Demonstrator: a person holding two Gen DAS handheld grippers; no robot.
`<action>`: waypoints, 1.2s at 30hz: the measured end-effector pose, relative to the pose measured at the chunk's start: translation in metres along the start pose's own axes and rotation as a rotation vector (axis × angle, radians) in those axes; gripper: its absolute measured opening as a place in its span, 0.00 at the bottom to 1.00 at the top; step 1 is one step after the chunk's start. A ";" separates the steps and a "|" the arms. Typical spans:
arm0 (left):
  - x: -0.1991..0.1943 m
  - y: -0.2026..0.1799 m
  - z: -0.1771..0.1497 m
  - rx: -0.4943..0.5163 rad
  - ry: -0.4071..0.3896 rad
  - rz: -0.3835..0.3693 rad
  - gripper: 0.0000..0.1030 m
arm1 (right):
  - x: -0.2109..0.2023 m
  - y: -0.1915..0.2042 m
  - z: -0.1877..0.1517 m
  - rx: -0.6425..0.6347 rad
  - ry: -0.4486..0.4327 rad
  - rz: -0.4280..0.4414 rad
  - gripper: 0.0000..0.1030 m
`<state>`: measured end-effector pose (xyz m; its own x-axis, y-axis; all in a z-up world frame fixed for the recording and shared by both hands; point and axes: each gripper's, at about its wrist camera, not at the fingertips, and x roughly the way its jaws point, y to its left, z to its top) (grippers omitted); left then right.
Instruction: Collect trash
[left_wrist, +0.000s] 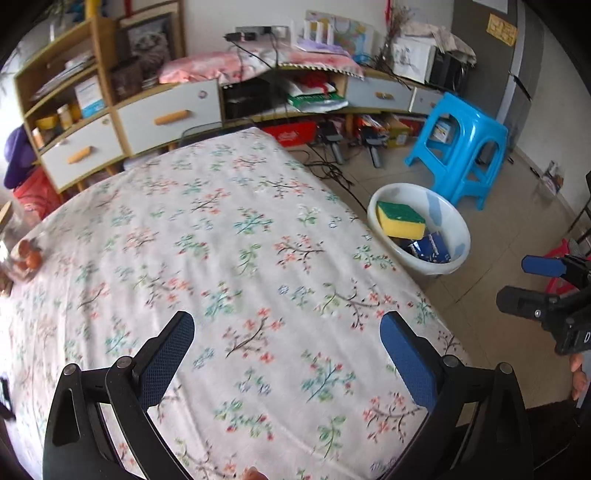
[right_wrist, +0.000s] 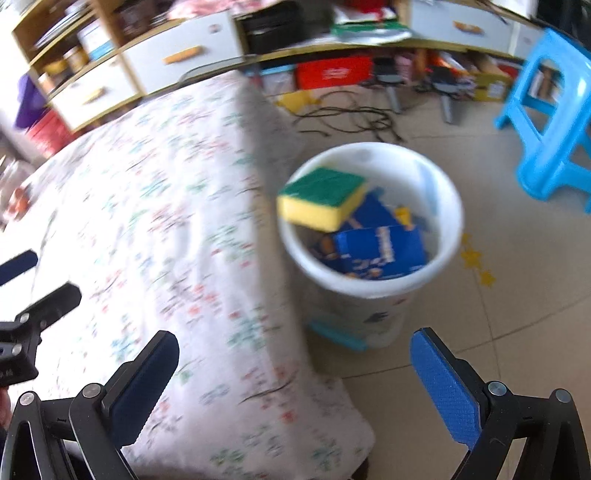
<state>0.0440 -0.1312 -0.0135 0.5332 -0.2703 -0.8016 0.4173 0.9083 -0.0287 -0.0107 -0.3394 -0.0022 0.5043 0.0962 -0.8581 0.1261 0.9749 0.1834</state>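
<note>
White plastic bin (right_wrist: 369, 218) stands on the floor, ahead of the right claw (right_wrist: 295, 387) and tight against the bench (left_wrist: 221, 240) edge, presumably so trash can go straight in; a yellow-green sponge (right_wrist: 321, 199) and blue cartons (right_wrist: 380, 251) already lie inside. Both claws gape with nothing between them, the left claw (left_wrist: 288, 354) hanging over bare floral cloth, so collecting looks nearly finished

The desk (left_wrist: 229, 236) wears a white cloth with red, green and blue sprigs. The bin (right_wrist: 448, 206) is white, holding a yellow-and-green sponge (right_wrist: 325, 197) and blue boxes (right_wrist: 380, 251). The stool (left_wrist: 461, 144) is bright blue, the floor (right_wrist: 498, 325) beige.
</note>
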 end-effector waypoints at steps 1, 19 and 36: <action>-0.003 0.002 -0.003 -0.015 -0.002 0.005 0.99 | -0.001 0.006 -0.003 -0.013 -0.004 0.000 1.00; -0.049 0.035 -0.046 -0.215 -0.075 0.126 0.99 | 0.007 0.067 -0.035 -0.042 -0.152 -0.122 1.00; -0.047 0.035 -0.049 -0.223 -0.063 0.113 0.99 | 0.000 0.069 -0.029 -0.017 -0.187 -0.106 1.00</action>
<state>-0.0030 -0.0712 -0.0057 0.6147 -0.1758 -0.7689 0.1834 0.9800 -0.0775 -0.0269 -0.2659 -0.0039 0.6387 -0.0449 -0.7681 0.1739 0.9809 0.0872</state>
